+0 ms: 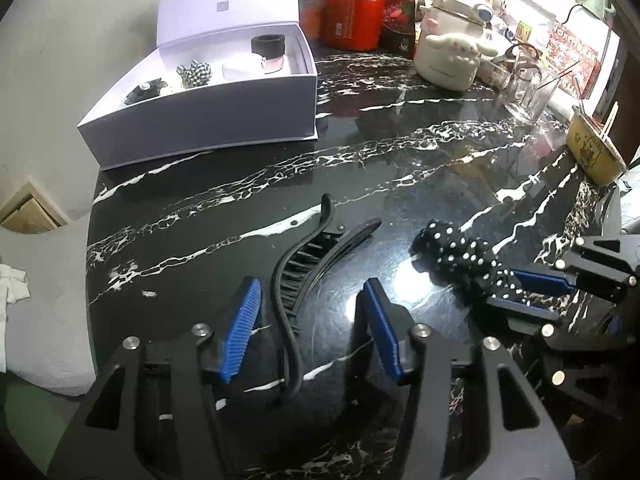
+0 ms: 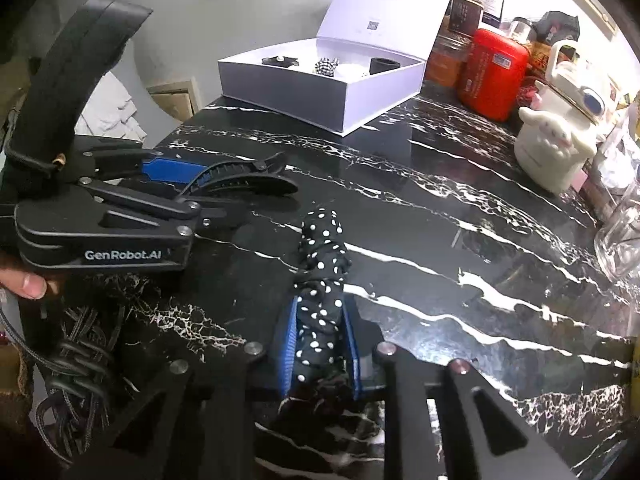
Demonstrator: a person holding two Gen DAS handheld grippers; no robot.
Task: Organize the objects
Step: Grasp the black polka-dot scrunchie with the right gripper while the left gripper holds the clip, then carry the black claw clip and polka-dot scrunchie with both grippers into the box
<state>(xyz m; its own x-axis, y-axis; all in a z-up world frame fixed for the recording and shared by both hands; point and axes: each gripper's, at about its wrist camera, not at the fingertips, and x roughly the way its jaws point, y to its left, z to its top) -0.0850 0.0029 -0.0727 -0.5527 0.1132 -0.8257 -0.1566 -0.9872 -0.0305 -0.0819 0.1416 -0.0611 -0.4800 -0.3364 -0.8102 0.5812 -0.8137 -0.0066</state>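
Note:
A black hair clip (image 1: 304, 264) lies on the black marble table (image 1: 240, 184) between the fingers of my left gripper (image 1: 312, 300), which is open around it. In the right wrist view the clip (image 2: 244, 180) sits at the left gripper's tips (image 2: 192, 184). My right gripper (image 2: 320, 320) is shut on a black polka-dot scrunchie (image 2: 322, 280) that rests on the table; it also shows in the left wrist view (image 1: 464, 260), where the right gripper (image 1: 524, 292) is at the right. An open white box (image 1: 208, 108) holding several hair accessories stands at the far left (image 2: 332, 76).
A red canister (image 1: 352, 8), a white cartoon-dog kettle (image 1: 448, 52), a clear glass (image 1: 528, 88) and a noodle cup with sticks (image 1: 592, 148) stand along the back and right. The table's left edge drops off by a grey wall. Black cables (image 2: 80, 368) lie near left.

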